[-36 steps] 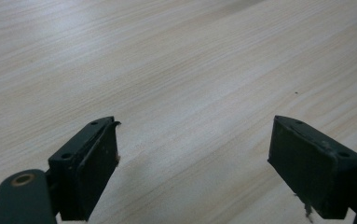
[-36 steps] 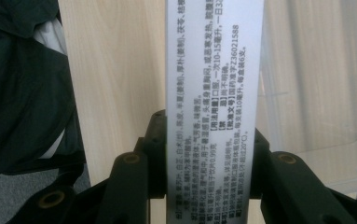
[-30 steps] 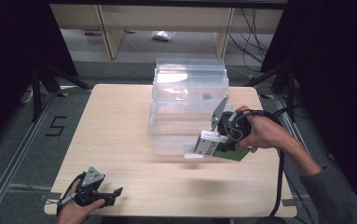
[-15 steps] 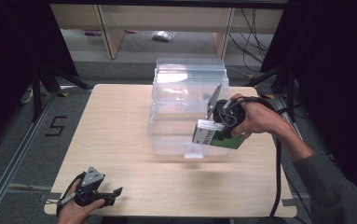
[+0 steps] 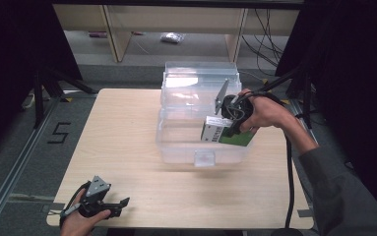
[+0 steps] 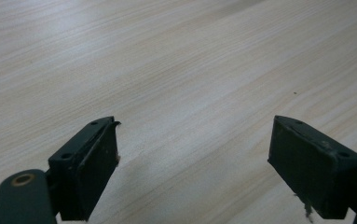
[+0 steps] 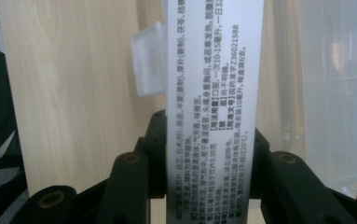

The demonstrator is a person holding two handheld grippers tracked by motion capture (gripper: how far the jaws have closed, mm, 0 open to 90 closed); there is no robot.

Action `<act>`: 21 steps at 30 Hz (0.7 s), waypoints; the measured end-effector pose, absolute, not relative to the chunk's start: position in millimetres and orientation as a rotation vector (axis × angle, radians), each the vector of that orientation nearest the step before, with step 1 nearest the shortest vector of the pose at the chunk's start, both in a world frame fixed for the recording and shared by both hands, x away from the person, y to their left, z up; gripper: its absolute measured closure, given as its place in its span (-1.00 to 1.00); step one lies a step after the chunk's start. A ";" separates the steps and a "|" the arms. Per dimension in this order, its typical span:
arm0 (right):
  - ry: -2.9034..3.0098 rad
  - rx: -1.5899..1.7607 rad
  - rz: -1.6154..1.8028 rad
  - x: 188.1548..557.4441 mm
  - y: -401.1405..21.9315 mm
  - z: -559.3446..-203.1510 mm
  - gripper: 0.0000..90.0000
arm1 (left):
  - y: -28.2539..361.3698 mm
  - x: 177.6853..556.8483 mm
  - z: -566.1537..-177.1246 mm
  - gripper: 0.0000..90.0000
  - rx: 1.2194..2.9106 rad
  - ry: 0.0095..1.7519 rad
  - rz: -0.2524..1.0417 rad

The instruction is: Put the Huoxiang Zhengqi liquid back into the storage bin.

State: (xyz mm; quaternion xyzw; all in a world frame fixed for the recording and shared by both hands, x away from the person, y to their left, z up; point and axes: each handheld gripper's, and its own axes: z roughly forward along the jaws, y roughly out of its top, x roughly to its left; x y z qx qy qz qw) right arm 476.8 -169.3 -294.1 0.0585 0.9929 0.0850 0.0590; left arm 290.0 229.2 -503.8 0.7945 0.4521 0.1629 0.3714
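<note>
A green and white printed box (image 5: 224, 132) (image 7: 213, 93) hangs over the open clear plastic bin (image 5: 176, 147), at the bin's right side. My right gripper (image 5: 229, 129) (image 7: 211, 154) is shut on the box, its black jaws pressed to both flat sides. The bin's small front latch tab (image 5: 204, 158) (image 7: 147, 60) shows beside the box. Down at the table's front left corner my left gripper (image 5: 119, 205) (image 6: 192, 158) rests in a hand, open, with bare wood between its jaws.
The bin's clear lid (image 5: 200, 78) stands raised at the back. A light wooden table (image 5: 122, 128) holds everything. A black cable (image 5: 290, 177) trails from the right gripper along the sleeve. Shelving (image 5: 122, 29) stands behind the table.
The right gripper has carried the box up and back from the bin's front right corner to above the bin's interior. The left gripper has stayed where it was.
</note>
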 end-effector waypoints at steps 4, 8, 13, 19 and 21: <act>3.003 0.158 0.249 485.9 -170.6 -299.4 0.43 | 229.2 290.1 -503.7 -0.66 2.043 1.156 0.415; 2.997 0.119 0.228 493.2 -171.3 -304.5 0.43 | 229.2 290.1 -503.7 -0.66 2.039 1.157 0.416; 3.002 0.135 0.222 497.9 -172.5 -310.8 0.43 | 229.2 290.0 -503.8 -0.66 2.037 1.159 0.421; 3.012 0.137 0.182 506.8 -172.7 -322.4 0.43 | 229.2 290.0 -503.8 -0.66 2.038 1.156 0.419; 3.011 0.155 0.191 510.5 -173.2 -326.6 0.43 | 229.3 290.0 -503.8 -0.66 2.039 1.156 0.417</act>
